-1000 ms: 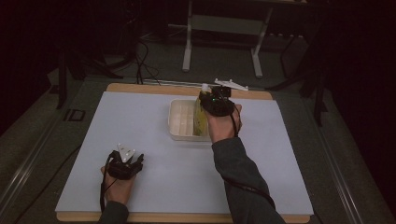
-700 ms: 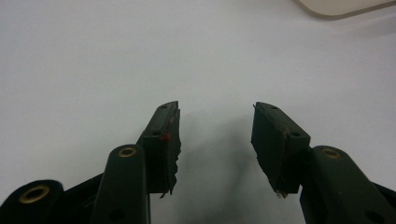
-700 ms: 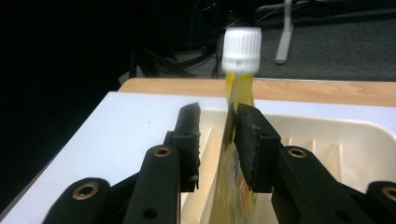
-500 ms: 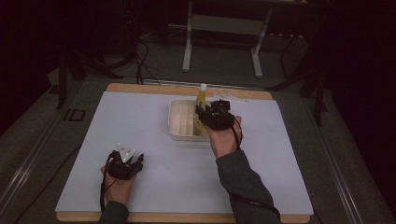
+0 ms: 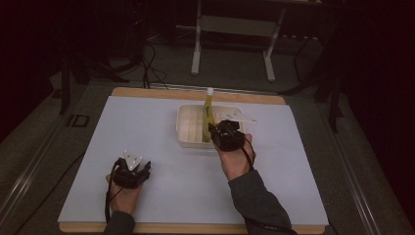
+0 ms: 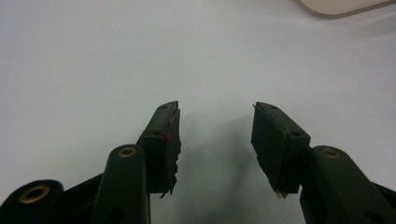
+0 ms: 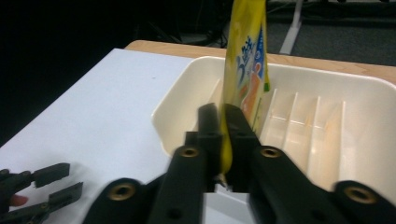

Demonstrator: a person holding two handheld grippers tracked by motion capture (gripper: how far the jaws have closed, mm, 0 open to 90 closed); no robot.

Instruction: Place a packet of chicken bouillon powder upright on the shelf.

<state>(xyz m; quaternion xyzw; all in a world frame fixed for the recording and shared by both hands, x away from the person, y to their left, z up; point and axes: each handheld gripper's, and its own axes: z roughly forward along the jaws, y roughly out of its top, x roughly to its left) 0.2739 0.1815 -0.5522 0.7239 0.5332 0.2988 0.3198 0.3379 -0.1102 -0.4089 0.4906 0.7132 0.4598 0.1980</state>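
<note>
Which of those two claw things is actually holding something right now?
The right gripper, over the tray: its jaws are clamped on a yellow pouch standing upright. The left gripper rests on the white table with jaws apart and nothing between them.

Yellow pouch (image 7: 245,56) with white cap (image 5: 209,91), blue and orange print on the front; held upright, lower end pinched between the jaws of the right gripper (image 7: 223,122), body and cap rising above the jaws. Cream tray (image 7: 327,88) with ribbed dividers is seen directly ahead of and below that gripper; the pouch stands over its near-left part. Contact with the tray floor cannot be determined.
</note>
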